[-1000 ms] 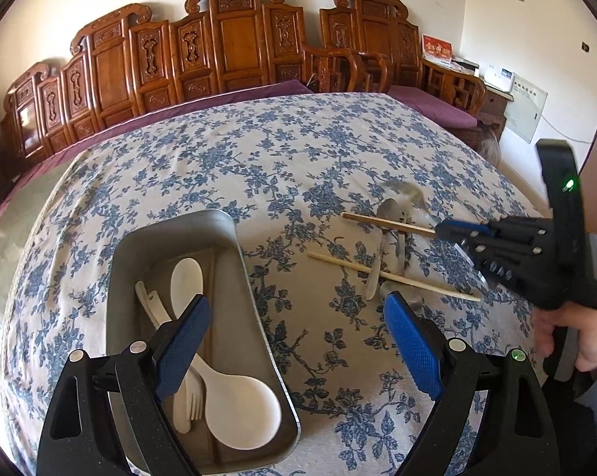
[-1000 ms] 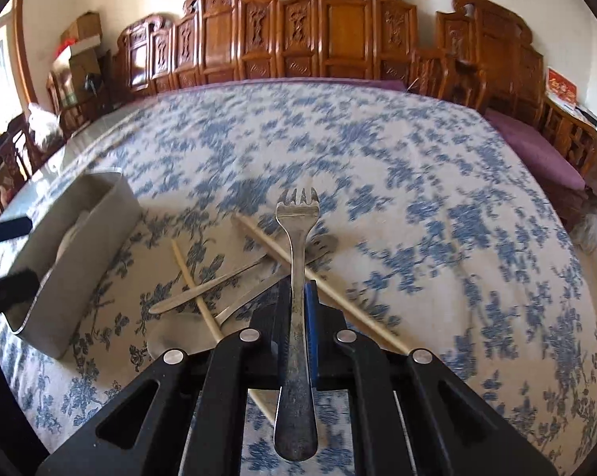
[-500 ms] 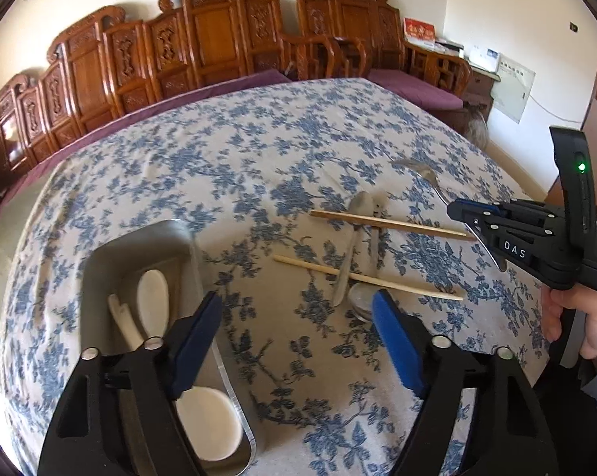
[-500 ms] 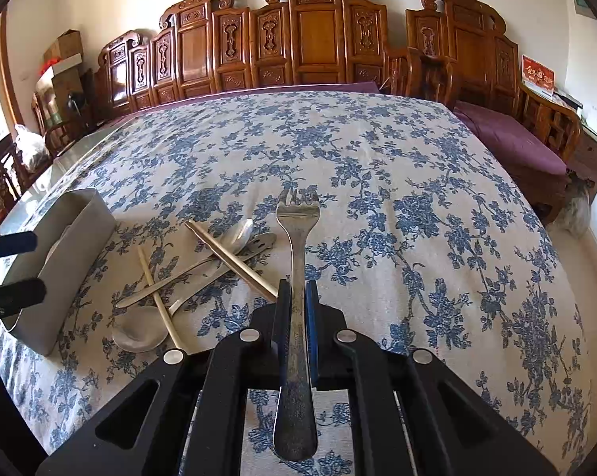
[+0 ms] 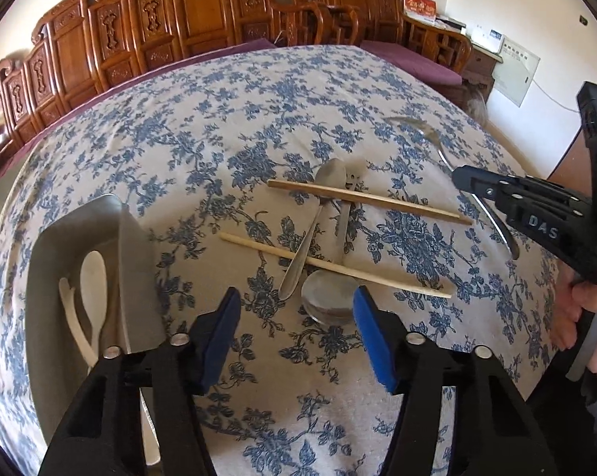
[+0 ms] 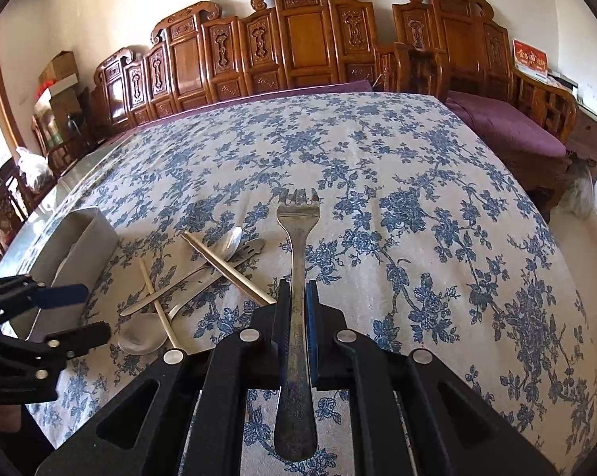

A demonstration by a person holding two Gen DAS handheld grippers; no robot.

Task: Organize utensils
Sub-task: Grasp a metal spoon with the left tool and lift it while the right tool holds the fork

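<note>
The metal fork (image 6: 297, 261) is off the table, clamped by its handle in the shut jaws of the right hand-held gripper (image 6: 298, 297), tines pointing away over the floral tablecloth (image 6: 417, 198). It has not reached the grey tray (image 5: 135, 269), which sits at the table's left side and already holds a white spoon (image 5: 93, 277) and another white utensil (image 5: 71, 317) beside it, so part of the sorting looks done.

What is left lies in a crossed pile between the two hand-held grippers: two wooden chopsticks (image 5: 366, 197) across a metal spoon (image 5: 318, 218), a slotted metal utensil (image 5: 348, 206) and a round-bowled ladle spoon (image 5: 328, 297). All of these rest on the cloth, untouched.

The left hand-held gripper (image 5: 296, 333) hangs just above the near end of that pile. Its jaws have just been closing but stand apart, with only cloth and the ladle bowl's edge showing between the blue pads (image 5: 372, 333), and nothing gripped.

Judged from this, roughly a third is done: the fork needs placing, then five pieces follow.
</note>
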